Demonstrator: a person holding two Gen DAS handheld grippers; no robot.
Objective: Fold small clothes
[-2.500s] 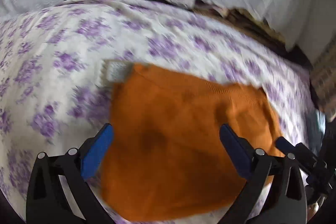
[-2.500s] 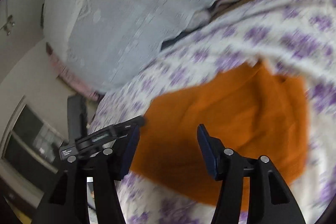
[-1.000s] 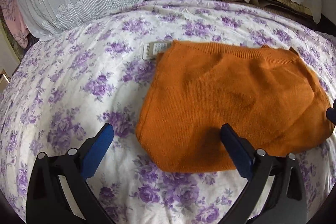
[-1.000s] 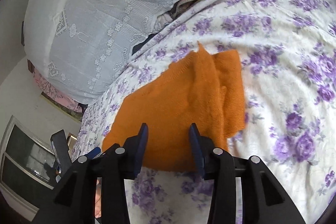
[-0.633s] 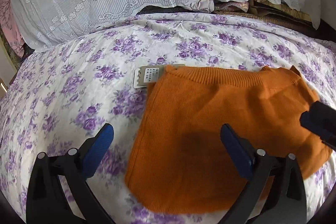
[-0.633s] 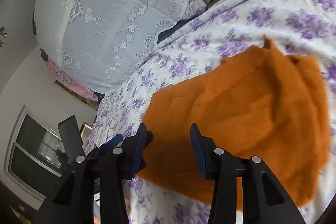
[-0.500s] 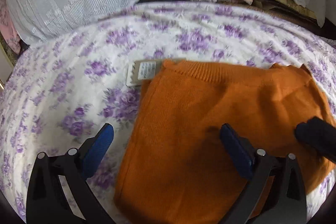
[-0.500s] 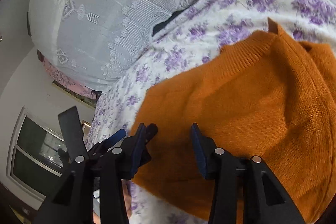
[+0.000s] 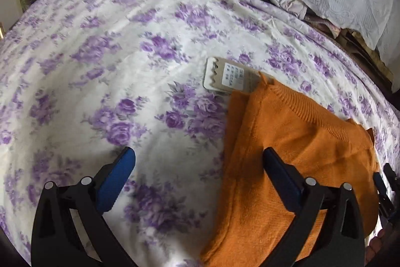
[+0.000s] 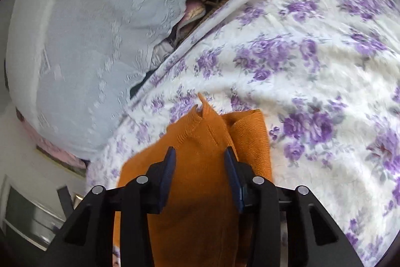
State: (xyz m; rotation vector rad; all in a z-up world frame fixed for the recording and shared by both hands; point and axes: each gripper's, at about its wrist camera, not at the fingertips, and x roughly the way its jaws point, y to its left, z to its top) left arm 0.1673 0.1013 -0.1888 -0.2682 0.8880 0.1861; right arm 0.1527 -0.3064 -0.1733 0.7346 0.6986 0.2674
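On the floral bed [image 9: 150,46], folded orange knit [image 9: 300,142] was laid; left tongs [image 9: 197,174] were spread wide, empty; right tongs [image 10: 199,167] were part-open, unclamped. Next fold likely needs an edge pinched.

Soft, even daylight fills both views, with no hard glare. The left wrist view is mostly sharp; a faint shadow lies on the bedsheet [image 9: 150,81] under the left gripper [image 9: 198,167]. The right wrist view shows motion blur across the sheet and the lace cloth [image 10: 100,29]. Fisheye curvature bends both pictures, with dark vignetted corners.
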